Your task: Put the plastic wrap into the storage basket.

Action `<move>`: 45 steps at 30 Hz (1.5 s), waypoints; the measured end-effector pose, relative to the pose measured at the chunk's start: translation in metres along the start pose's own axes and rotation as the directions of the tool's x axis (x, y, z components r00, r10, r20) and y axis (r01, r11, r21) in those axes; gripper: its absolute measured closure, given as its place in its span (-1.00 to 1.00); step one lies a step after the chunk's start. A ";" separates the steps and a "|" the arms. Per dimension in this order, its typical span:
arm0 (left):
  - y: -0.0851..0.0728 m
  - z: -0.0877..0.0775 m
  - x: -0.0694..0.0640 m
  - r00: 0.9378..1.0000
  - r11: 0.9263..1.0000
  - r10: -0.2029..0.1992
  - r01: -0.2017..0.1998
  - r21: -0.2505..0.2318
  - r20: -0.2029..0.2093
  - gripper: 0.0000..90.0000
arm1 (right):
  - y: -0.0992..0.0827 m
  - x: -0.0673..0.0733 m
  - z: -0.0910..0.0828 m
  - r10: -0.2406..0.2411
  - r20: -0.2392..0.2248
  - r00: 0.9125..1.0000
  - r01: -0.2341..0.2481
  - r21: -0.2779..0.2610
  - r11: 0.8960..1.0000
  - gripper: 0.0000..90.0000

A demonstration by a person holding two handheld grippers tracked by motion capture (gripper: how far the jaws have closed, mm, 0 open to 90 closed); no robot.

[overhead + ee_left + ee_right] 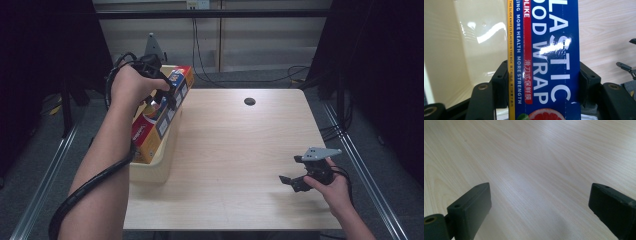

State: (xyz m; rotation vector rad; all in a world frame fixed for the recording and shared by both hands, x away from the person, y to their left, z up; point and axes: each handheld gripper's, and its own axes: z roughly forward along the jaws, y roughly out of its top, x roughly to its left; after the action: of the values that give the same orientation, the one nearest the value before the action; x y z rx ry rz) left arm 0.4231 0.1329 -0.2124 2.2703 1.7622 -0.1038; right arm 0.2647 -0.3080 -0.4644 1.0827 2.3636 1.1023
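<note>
A long box of plastic food wrap (159, 114), blue, red and orange, hangs tilted over a cream plastic bin (150, 172) at the table's left edge. My left gripper (161, 94) is shut on the box about midway along it. In the left gripper view the two black jaws press on both sides of the blue box (546, 57), with the bin's inside (461, 50) behind it. Low over the wood at the right front of the table, my right gripper (291, 183) stands open. Nothing lies between its jaws in the right gripper view, where its midpoint (540, 205) is over bare tabletop.
The light wooden table (235, 150) has a round dark cable hole (249, 101) near its far edge. Black curtains stand to both sides, with metal rails on the floor and cables behind the table.
</note>
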 end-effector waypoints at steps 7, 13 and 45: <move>-0.003 -0.009 0.010 1.000 1.000 -0.020 0.020 -0.017 -0.009 -0.09 | 0.000 0.000 0.001 0.001 -0.006 1.000 -0.001 0.004 1.000 -0.90; -0.005 -0.014 0.018 0.999 0.999 -0.040 0.039 -0.029 -0.019 -0.09 | 0.000 0.001 0.001 0.003 -0.006 1.000 -0.002 0.004 1.000 -0.90; -0.017 -0.024 0.047 0.994 0.994 -0.097 0.095 -0.051 -0.051 -0.09 | 0.000 0.001 0.001 0.002 -0.002 1.000 -0.002 0.003 1.000 -0.90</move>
State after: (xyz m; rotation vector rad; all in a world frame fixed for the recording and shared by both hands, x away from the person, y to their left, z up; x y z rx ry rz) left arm 0.4161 0.1868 -0.2024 2.1739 1.8799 -0.0187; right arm 0.2648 -0.3070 -0.4655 1.0854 2.3675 1.1013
